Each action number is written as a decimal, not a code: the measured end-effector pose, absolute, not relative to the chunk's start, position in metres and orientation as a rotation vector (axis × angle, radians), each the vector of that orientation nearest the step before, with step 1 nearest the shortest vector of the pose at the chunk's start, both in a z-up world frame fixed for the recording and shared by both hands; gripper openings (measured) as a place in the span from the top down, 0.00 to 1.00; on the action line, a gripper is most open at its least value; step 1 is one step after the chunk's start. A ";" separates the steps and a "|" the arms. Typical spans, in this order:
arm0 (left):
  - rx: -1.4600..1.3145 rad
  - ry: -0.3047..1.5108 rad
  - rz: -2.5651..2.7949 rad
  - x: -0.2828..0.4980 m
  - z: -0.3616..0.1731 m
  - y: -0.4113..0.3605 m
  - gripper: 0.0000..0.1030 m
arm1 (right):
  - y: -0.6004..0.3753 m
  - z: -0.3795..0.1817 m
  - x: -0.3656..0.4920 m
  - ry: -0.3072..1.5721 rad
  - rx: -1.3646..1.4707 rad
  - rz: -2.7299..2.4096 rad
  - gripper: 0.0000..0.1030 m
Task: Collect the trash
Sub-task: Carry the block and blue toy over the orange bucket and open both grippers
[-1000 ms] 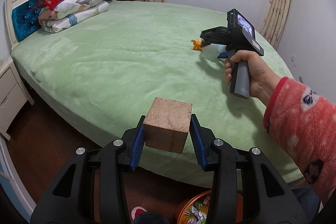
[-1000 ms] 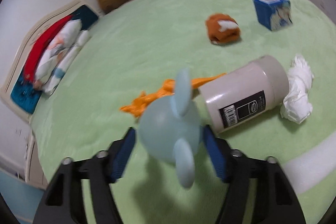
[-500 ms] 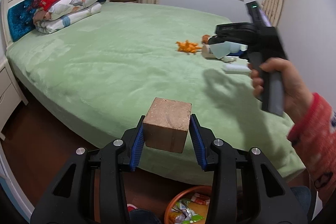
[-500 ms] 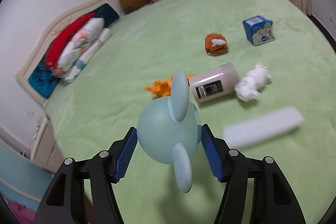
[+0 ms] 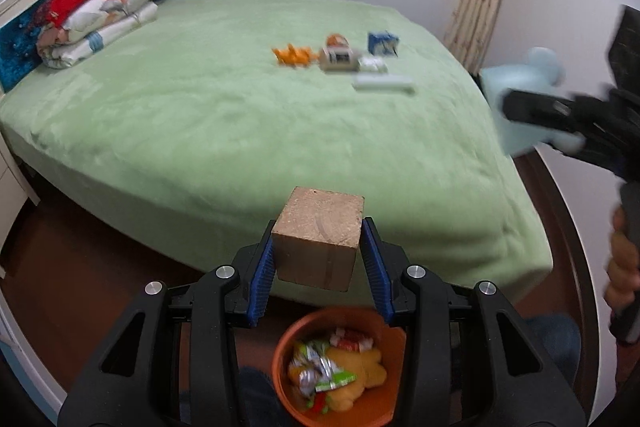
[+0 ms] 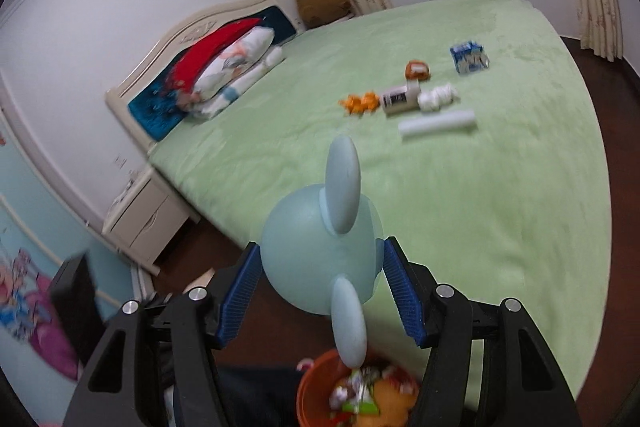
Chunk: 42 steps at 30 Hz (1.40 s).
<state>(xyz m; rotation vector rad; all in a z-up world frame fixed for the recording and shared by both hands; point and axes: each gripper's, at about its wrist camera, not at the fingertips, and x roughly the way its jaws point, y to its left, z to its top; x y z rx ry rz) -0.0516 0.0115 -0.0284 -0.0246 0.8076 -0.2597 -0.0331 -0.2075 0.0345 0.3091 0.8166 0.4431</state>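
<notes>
While the left gripper (image 5: 318, 259) clamps a tan cardboard cube (image 5: 318, 239) above the orange round bin (image 5: 340, 367) of wrappers, the right gripper (image 6: 320, 279) pinches a pale blue eared plastic ball (image 6: 320, 251). Beyond lies the green bed (image 5: 200, 115), more litter at its far right.

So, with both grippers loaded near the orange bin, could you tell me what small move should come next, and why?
Probably lower the left gripper a little and release its brown wooden block into the orange plastic bin: the block sits almost directly above the bin's opening, while the right gripper holds the pale blue round toy by the bed's edge.
</notes>
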 end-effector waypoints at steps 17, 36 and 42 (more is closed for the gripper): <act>-0.068 1.265 -0.292 -0.090 -0.195 0.000 0.61 | -0.196 -0.140 -0.119 1.217 0.306 0.364 0.40; -0.039 1.396 -0.151 -0.082 -0.259 0.003 0.27 | -0.185 -0.218 -0.111 1.424 0.327 0.318 0.20; -0.049 1.366 -0.124 -0.076 -0.249 0.008 0.22 | -0.196 -0.198 -0.112 1.354 0.348 0.287 0.20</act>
